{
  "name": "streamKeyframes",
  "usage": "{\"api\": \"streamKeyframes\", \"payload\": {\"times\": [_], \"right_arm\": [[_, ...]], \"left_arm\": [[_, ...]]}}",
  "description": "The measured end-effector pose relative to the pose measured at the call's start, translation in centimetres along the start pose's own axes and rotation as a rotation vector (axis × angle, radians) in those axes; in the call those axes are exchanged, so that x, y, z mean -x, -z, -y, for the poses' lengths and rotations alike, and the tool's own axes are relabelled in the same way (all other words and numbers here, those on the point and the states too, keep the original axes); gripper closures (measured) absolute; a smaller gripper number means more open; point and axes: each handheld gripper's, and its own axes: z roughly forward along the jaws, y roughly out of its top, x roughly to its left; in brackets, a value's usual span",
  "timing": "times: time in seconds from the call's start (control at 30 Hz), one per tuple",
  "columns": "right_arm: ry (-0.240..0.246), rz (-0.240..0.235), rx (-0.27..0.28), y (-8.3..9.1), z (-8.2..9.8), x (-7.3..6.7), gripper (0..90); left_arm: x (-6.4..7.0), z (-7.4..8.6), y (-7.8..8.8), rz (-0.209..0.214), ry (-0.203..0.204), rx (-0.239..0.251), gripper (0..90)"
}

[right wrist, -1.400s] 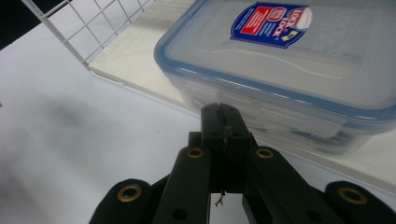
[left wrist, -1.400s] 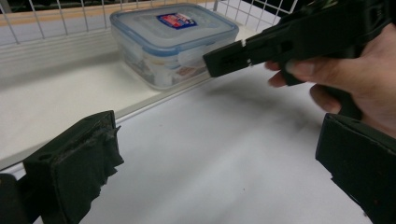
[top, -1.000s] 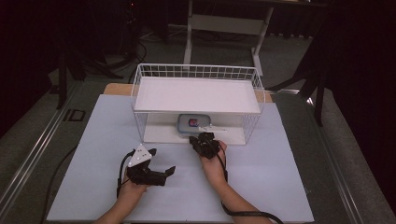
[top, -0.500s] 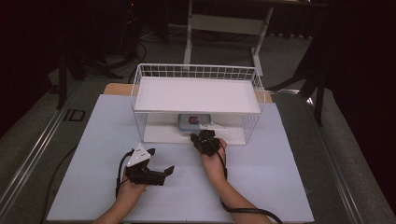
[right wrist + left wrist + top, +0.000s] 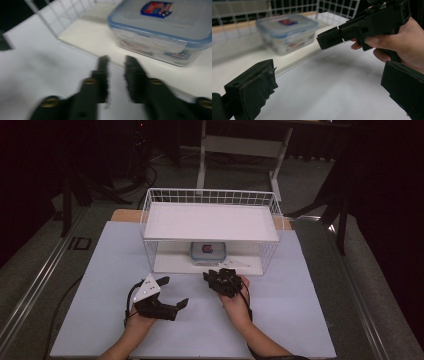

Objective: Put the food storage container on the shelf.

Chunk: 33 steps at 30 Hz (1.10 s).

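Observation:
A clear plastic container (image 5: pixel 207 251) with a blue-rimmed lid and a red-and-blue label sits on the lower board of a white wire rack (image 5: pixel 210 195). It appears close up in the right gripper view (image 5: pixel 160 30) and farther off in the left gripper view (image 5: pixel 287 32). My right gripper (image 5: pixel 216 276) is just in front of the rack and points at the container. Its jaws (image 5: pixel 116 62) have just been opening and stand slightly apart with nothing between them. My left gripper (image 5: pixel 174 291) rests on the mat to the left, wide open and empty (image 5: pixel 327 95).
The rack's white top shelf (image 5: pixel 210 220) overhangs the container, leaving a low gap. A pale mat (image 5: pixel 300 320) covers the table around both hands. The right hand and its gripper (image 5: pixel 367 22) cross the left gripper view. Dark floor and stand legs lie beyond.
My right gripper has drawn back a little from the rack toward the person and its jaws have parted. The container stays on the lower board. The left gripper has not moved.

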Motion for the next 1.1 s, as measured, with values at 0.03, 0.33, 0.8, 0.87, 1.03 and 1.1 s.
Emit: {"api": "streamKeyframes", "payload": {"times": [0.03,0.33,0.8,0.87,1.03,1.1], "right_arm": [[0.007,0.001,0.010,0.5,0.1,-0.1,57.1],[0.037,-0.075,0.064,3.8,1.0,-0.1,15.2],[0.112,-0.068,0.062,6.6,2.5,-0.3,15.3],[0.127,-0.061,0.067,7.1,2.6,-0.3,15.3],[0.118,-0.059,0.068,8.2,2.8,0.1,15.4],[0.114,-0.058,0.073,8.7,3.0,0.3,15.5]], "left_arm": [[0.1,-0.2,0.0,0.012,-0.009,-0.004,0.5],[0.8,-1.2,0.3,0.095,-0.019,-0.020,0.5],[0.7,-1.3,1.5,0.118,0.020,-0.036,0.6],[0.7,-1.2,1.8,0.122,0.020,-0.043,0.5],[0.5,-0.9,2.9,0.112,0.022,-0.054,0.5],[0.3,-0.7,3.3,0.113,0.029,-0.054,0.6]]}}
